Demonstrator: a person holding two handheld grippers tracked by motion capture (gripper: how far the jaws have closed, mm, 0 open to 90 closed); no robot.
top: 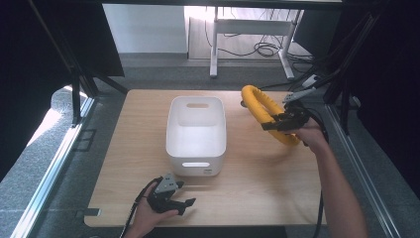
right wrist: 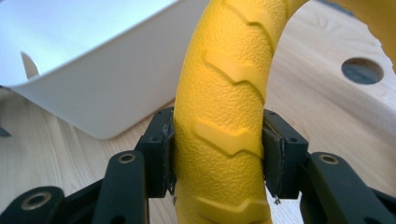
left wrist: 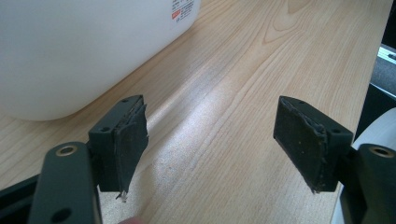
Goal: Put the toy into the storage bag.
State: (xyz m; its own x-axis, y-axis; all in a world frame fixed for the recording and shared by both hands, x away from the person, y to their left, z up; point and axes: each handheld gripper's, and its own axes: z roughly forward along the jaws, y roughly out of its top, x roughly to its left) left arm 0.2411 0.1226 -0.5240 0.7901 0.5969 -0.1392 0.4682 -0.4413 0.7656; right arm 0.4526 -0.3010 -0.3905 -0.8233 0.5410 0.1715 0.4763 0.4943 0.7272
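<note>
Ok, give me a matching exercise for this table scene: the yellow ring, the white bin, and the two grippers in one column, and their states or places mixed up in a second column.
Things:
1. yellow ring
2. white bin
3. left gripper
4. right gripper

States or places:
A. jaws open, nothing between them
B. stands at the middle of the table
C. jaws shut on a textured tube
D. clamped, right of the bin

Pairs: 1-D, 2-B, 3-A, 4-C
</note>
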